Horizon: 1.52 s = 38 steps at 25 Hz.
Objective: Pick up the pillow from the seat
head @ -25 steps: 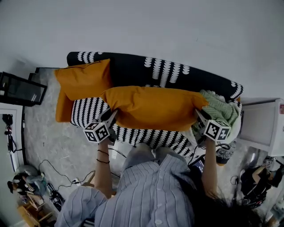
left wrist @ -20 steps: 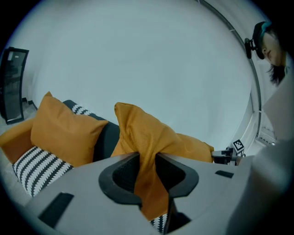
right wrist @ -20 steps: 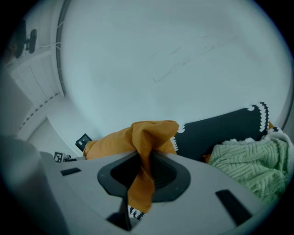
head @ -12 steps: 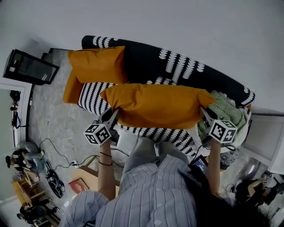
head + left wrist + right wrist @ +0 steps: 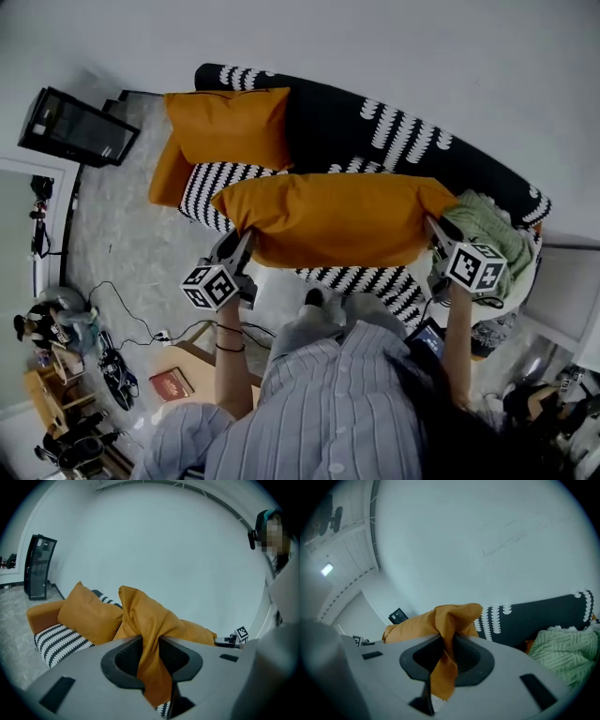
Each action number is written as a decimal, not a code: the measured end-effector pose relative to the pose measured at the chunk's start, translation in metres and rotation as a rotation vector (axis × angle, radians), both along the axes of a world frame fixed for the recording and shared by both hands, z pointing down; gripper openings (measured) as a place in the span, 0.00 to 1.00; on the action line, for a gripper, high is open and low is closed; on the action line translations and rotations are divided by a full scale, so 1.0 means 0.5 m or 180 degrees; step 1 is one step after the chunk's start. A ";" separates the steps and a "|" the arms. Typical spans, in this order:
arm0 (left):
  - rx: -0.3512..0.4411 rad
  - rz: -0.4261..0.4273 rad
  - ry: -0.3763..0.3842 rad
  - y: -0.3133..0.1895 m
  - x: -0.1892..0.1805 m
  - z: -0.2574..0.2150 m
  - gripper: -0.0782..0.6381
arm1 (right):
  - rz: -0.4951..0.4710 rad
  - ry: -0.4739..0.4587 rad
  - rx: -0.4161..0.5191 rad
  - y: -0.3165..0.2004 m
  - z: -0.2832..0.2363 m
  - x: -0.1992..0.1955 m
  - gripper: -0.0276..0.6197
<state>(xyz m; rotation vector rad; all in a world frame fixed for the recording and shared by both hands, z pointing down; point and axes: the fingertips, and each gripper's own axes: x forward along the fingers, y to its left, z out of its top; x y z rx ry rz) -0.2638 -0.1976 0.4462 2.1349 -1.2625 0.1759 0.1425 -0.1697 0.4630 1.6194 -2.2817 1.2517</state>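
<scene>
Orange cloth is bunching in both claws, so the pillow is looking soft, light and floppy. Its corners are offering the surest hold, though smooth fabric may be prone to creeping out of a pinch. At its 9 o'clock end the left gripper is clamping a gathered corner. The pillow is hanging long and rectangular, sagging slightly. It is seemingly being held off the black-and-white patterned seat, lying toward its 10 o'clock. At the 3 o'clock end the right gripper is pinching the other corner, near a green blanket.
</scene>
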 end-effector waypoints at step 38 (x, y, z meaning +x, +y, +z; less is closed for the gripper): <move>0.0215 0.0568 0.0541 0.249 -0.310 -0.015 0.21 | 0.0572 0.0280 0.0232 0.376 -0.112 -0.333 0.15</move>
